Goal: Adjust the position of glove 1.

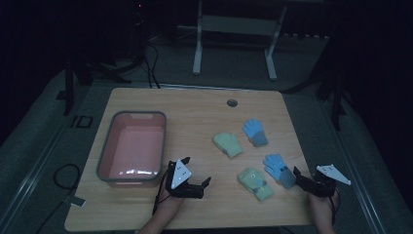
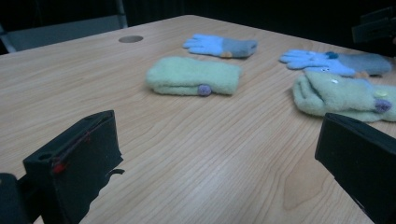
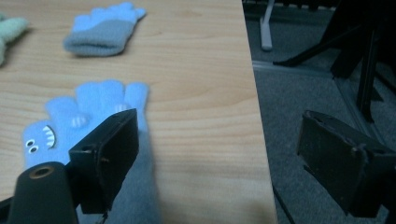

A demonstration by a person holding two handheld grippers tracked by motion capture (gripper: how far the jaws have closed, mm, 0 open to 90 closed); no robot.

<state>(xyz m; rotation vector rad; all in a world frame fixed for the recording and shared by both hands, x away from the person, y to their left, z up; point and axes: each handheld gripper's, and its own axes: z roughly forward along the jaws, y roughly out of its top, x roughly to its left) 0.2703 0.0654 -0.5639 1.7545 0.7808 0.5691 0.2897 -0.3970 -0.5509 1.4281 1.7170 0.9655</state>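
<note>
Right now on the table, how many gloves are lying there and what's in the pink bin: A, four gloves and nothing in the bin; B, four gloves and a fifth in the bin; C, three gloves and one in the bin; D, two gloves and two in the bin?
A: two green gloves and two blue gloves lie on the table, and the pink bin shows a bare floor.

Light wooden table (image 1: 195, 105) with rounded corners and a small round cable hole (image 1: 232, 103) near its far edge. Behind it, a white metal stand (image 1: 197, 48) sits on grey carpet (image 1: 234, 73). A black cable loop (image 1: 66, 165) lies on the floor to the left.
</note>
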